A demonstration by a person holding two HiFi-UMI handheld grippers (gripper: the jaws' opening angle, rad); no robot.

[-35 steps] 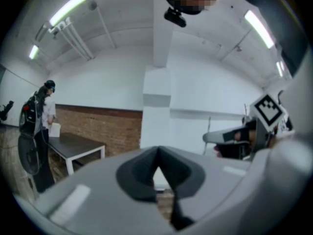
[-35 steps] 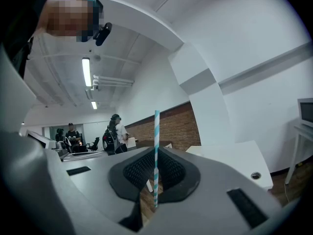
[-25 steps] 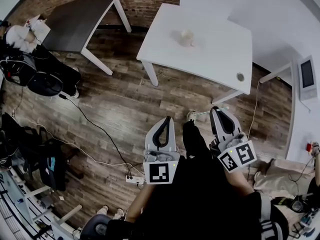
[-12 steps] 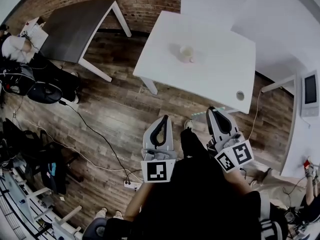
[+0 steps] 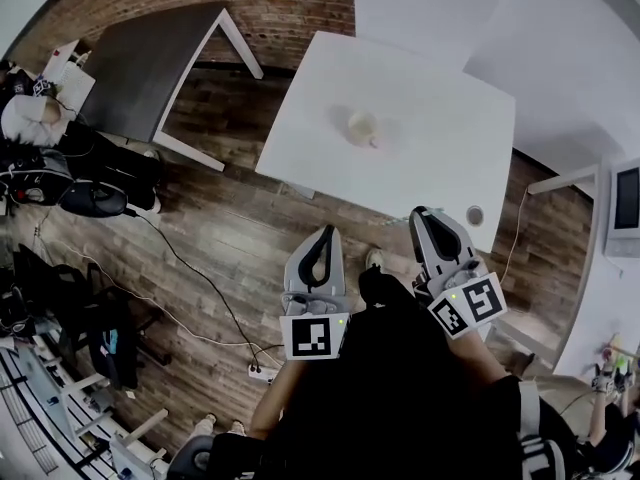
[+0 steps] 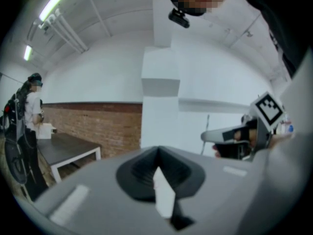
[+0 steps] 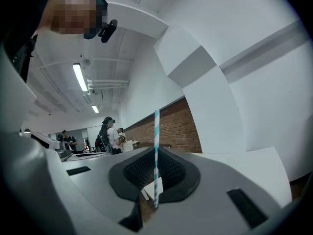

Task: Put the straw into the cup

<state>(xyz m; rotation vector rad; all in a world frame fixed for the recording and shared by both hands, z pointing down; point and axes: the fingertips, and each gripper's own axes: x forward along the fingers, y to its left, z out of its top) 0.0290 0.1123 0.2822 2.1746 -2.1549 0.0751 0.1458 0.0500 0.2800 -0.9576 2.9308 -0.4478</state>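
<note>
No words, numbers or brand names readable anywhere. Only black-and-white square markers (image 5: 314,336), patterns without letters, on the cubes of the left tongs (image 5: 322,233) and the right tongs (image 5: 422,214). Wall screen (image 5: 628,198) too small to read.

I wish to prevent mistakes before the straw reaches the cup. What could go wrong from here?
1. The right gripper pinches the thin straw only near one end; the long free part may tilt or slip and miss the cup.
2. The cup stands alone on the white table, away from both grippers; the left gripper is shut and not steadying it, so a sideways push might tip it.
</note>
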